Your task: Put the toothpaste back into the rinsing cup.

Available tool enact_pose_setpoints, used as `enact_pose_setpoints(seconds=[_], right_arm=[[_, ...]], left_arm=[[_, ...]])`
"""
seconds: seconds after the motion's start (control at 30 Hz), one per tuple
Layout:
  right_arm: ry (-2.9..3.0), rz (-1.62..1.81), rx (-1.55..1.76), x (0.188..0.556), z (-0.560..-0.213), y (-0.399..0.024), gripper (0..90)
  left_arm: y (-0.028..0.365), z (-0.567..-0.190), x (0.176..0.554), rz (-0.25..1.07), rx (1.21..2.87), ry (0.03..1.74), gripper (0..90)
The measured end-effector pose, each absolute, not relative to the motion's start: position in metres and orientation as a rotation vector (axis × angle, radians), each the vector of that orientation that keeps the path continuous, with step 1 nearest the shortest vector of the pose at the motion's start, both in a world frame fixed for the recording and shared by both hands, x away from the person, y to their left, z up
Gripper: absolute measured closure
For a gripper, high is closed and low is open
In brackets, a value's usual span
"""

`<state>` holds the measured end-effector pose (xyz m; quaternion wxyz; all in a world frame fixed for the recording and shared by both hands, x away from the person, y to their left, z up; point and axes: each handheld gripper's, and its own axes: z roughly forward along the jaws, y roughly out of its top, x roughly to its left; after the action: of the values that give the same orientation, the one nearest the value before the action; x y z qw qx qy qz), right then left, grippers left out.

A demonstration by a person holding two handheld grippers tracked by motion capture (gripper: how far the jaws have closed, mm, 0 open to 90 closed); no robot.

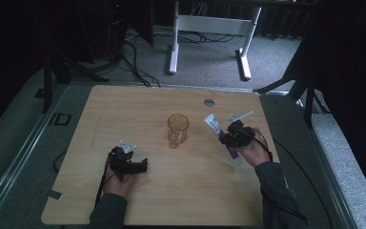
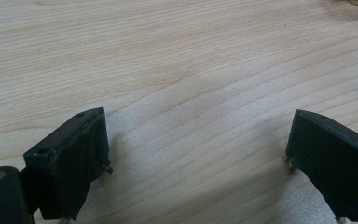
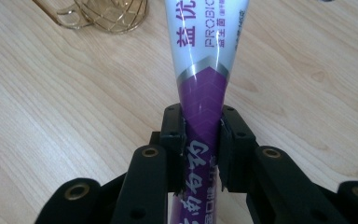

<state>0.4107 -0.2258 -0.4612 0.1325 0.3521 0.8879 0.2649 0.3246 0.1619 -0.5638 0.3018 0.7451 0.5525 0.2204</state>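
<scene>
Right gripper (image 3: 200,149): jaws clamped on the purple lower part of a white-and-purple tube (image 3: 205,70), one jaw on each side; in the high view the tube (image 1: 218,130) sits at 3 o'clock from the wire cup (image 1: 177,130), slanting toward 11 o'clock.

Left gripper (image 2: 196,158): jaws spread wide, holding nothing, bare bench (image 2: 177,60) between them; at 7 o'clock from the cup.

Wire cup: gold, upright, bench centre.
</scene>
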Motion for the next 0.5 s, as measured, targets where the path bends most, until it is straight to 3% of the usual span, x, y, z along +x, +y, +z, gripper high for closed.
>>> enact_pose_setpoints(seconds=[0.5], right_arm=[[2.517,0.843,1.022,0.4118,-0.4554,-0.2220,74.7]], left_arm=[[0.1618,-0.5638,0.3246,0.584,1.975,1.466,5.8]])
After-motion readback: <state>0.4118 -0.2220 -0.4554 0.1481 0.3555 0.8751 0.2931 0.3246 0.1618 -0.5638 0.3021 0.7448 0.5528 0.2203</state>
